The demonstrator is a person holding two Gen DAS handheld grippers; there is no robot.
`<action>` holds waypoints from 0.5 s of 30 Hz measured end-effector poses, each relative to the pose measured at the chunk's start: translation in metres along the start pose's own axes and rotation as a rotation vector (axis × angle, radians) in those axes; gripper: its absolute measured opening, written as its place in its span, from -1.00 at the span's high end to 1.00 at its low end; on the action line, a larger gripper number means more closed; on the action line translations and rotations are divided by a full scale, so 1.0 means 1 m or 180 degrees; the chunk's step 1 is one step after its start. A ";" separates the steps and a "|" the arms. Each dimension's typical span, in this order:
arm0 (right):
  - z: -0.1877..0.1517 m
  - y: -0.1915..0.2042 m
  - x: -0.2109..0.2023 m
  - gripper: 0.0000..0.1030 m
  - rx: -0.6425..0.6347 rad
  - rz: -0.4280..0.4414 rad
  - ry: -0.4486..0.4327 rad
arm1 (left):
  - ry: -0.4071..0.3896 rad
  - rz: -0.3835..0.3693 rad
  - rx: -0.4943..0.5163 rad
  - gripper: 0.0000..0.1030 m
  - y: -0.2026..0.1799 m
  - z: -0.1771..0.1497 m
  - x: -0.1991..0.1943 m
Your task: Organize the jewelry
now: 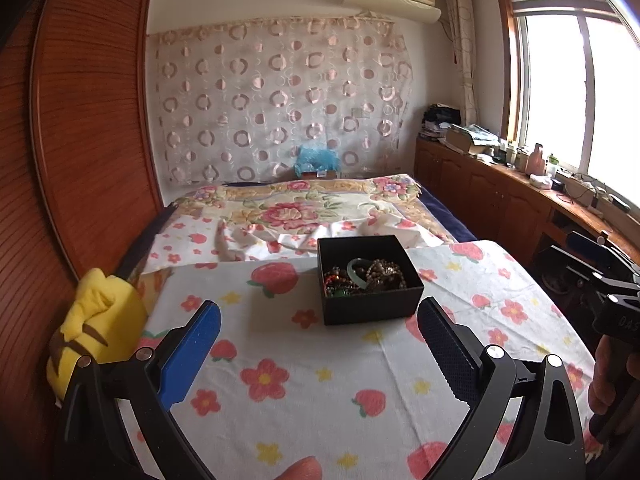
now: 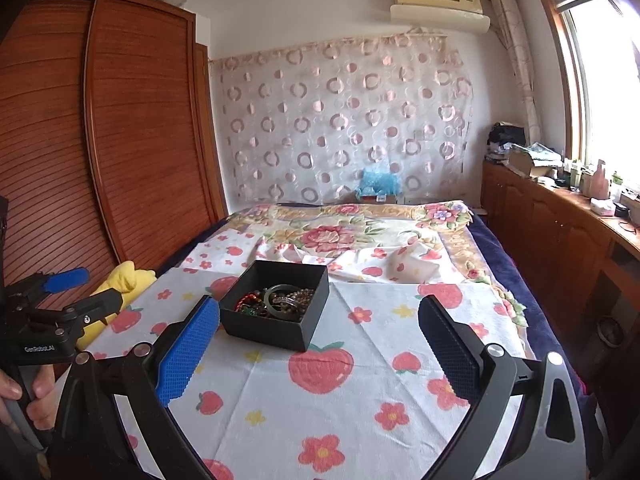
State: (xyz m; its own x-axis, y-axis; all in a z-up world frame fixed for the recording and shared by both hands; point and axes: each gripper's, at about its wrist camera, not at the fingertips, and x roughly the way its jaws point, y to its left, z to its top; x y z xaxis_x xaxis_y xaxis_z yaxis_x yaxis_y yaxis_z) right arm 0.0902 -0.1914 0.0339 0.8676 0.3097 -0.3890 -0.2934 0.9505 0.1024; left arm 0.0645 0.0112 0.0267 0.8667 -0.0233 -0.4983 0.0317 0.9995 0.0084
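A black open box (image 1: pixel 370 304) sits on the strawberry-print cloth (image 1: pixel 320 380) on the bed. Inside it lies a tangle of jewelry (image 1: pixel 364 276): bead strands and a pale green bangle. My left gripper (image 1: pixel 320 316) is open, its blue pads wide apart and empty, just short of the box. In the right wrist view the same box (image 2: pixel 276 320) lies ahead to the left, with beads and a dark green bangle (image 2: pixel 280 300) in it. My right gripper (image 2: pixel 320 312) is open and empty, its left pad close beside the box's near left corner.
A yellow plush toy (image 1: pixel 100 320) lies at the bed's left edge by the wooden wardrobe (image 1: pixel 80 120). A floral blanket (image 1: pixel 304 208) covers the far bed. A cluttered wooden cabinet (image 1: pixel 520 184) runs under the window on the right. Each view shows the other hand-held gripper at its edge.
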 end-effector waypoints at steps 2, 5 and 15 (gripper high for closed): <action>-0.002 0.003 -0.006 -0.95 -0.0024 -0.0010 -0.0021 | 0.0019 0.0009 0.0010 -0.85 0.000 -0.003 -0.003; -0.005 0.007 -0.012 -0.95 -0.0048 -0.0039 -0.0055 | 0.0031 0.0027 0.0024 -0.85 0.000 -0.006 -0.005; -0.011 0.007 -0.013 -0.95 -0.0029 -0.0077 -0.0035 | 0.0004 0.0016 0.0015 -0.85 -0.003 -0.010 -0.007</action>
State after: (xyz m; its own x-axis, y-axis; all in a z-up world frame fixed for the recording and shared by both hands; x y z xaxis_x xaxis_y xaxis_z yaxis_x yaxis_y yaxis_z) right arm 0.0721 -0.1891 0.0293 0.8789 0.2869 -0.3812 -0.2758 0.9575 0.0845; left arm 0.0536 0.0088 0.0212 0.8663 -0.0183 -0.4993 0.0297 0.9994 0.0151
